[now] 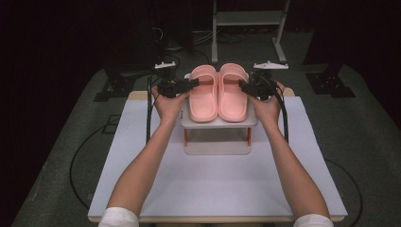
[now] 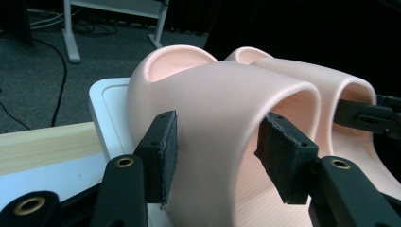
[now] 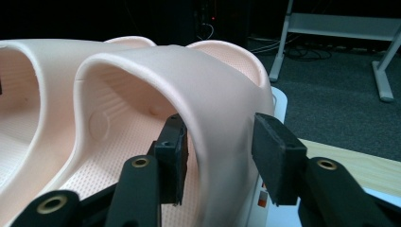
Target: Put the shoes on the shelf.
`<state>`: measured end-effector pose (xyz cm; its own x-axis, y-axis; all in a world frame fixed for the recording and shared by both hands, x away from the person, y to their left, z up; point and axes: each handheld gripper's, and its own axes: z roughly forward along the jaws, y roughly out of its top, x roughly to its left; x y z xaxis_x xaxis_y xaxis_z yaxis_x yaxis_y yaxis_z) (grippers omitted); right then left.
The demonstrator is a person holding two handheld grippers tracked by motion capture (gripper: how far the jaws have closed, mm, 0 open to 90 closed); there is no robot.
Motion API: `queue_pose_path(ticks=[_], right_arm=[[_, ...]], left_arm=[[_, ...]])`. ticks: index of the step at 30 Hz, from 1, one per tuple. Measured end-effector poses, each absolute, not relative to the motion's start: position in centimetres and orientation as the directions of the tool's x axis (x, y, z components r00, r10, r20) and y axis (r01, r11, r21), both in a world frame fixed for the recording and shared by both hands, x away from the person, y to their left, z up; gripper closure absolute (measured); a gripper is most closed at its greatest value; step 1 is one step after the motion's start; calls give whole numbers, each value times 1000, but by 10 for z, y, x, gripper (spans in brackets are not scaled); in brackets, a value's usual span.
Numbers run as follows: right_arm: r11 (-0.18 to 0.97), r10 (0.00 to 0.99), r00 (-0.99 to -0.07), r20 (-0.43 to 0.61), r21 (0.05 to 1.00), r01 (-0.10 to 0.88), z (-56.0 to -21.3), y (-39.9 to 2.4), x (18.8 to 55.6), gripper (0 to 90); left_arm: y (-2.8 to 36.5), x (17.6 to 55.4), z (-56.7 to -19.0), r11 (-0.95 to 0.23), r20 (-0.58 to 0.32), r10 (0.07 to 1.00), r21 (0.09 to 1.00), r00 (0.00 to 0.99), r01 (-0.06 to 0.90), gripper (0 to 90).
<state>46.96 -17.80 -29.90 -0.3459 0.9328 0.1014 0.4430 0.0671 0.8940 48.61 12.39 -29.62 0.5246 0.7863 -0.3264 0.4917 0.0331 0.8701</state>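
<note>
While both hands reach in from the near side, two pink slippers sit side by side on a small white stand [image 1: 218,124] at the far middle of the table [image 1: 213,189]. The left slipper [image 1: 204,94] and right slipper [image 1: 232,92] touch along their inner edges, toes pointing away.

The left gripper [image 1: 193,83] comes at the left slipper from the left; its jaws straddle the outer side of the strap, one pad [image 2: 166,151] outside and one inside. They are parted, with a gap at the inner pad, so not clenched. The right gripper [image 1: 243,85] does the same on the right slipper's strap [image 3: 208,94], jaws apart either side of it, the outer pad [image 3: 274,151] clear of the rubber.

Beyond the table lie dark carpet, cables and a metal frame [image 1: 248,21].
</note>
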Motion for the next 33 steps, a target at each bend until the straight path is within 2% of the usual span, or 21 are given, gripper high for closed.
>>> queue_pose_path(ticks=[11,19,33], right_arm=[[38,921,-365,139,898,439,-295,-191,456,503],[27,908,-387,162,898,439,-295,-198,447,490],[31,892,-417,171,900,434,-297,-205,434,482]], left_arm=[[124,475,-293,25,-320,778,876,540,482,445],[126,464,-288,6,-302,767,886,567,464,425],[133,448,-288,20,-320,746,887,583,461,410]])
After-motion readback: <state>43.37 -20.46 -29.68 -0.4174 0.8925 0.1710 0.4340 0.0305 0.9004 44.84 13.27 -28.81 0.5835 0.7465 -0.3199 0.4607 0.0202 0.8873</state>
